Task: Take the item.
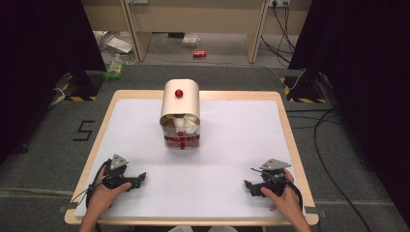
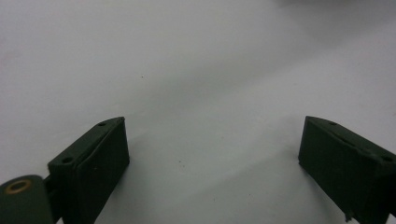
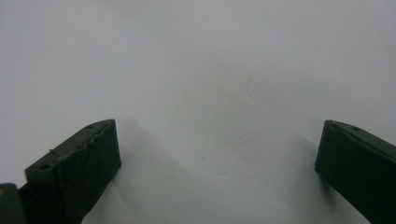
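High view: my left gripper rests on the white table at near left, jaws spread, nothing between | cream bread box with red knob stands mid-table, well apart from both, its lid raised over white items | my right gripper at near right, jaws spread, empty.
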The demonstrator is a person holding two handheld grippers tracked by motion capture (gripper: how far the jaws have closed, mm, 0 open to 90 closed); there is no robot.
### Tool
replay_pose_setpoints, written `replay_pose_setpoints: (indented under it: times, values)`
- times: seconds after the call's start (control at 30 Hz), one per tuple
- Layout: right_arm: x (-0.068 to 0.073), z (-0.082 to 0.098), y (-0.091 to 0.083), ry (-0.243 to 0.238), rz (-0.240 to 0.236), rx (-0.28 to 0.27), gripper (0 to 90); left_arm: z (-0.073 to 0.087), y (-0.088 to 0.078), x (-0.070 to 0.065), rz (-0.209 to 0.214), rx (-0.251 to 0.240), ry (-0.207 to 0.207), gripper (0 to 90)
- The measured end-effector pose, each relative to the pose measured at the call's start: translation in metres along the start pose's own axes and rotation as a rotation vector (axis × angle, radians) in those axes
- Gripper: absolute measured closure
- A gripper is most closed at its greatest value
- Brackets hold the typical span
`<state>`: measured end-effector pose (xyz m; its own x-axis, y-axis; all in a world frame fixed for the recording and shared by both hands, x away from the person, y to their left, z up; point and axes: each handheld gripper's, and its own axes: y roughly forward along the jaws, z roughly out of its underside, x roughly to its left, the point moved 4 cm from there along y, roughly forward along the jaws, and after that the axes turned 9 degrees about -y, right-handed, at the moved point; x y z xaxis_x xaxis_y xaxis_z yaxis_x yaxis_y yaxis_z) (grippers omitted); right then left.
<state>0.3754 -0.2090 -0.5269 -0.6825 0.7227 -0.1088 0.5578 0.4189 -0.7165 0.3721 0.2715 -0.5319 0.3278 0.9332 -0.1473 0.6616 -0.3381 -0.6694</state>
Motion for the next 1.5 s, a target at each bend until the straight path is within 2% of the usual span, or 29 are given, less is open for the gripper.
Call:
replay_pose_setpoints:
  times: [0.3, 0.37, 0.47, 0.53, 0.93, 1.1, 1.4, 1.5]
  values:
    - [0.0, 0.0, 0.0, 0.004, 0.001, 0.001, 0.4, -0.001, -0.002, 0.0, 0.008, -0.011, 0.001, 11.0]
    - [0.0, 0.0, 0.0, 0.003, 0.001, 0.0, 0.4, -0.001, -0.004, -0.002, 0.031, -0.015, -0.004, 15.8]
    - [0.0, 0.0, 0.0, 0.007, 0.0, 0.001, 0.4, -0.004, -0.008, -0.004, 0.078, -0.045, -0.035, 15.2]
    - [0.0, 0.0, 0.0, 0.003, 0.001, 0.0, 0.4, -0.007, -0.012, -0.007, 0.087, -0.064, -0.039, 15.2]
    - [0.0, 0.0, 0.0, 0.004, 0.001, 0.0, 0.4, -0.035, -0.03, -0.033, 0.129, -0.146, 0.017, 15.4]
    - [0.001, 0.0, 0.0, 0.008, -0.001, 0.001, 0.4, -0.049, -0.035, -0.047, 0.17, -0.175, 0.033, 15.4]
    - [0.0, 0.0, 0.0, 0.005, 0.0, 0.001, 0.4, -0.07, -0.043, -0.07, 0.208, -0.213, 0.085, 15.7]
    - [0.001, 0.0, 0.0, 0.008, 0.0, 0.001, 0.4, -0.078, -0.046, -0.077, 0.228, -0.232, 0.09, 16.2]
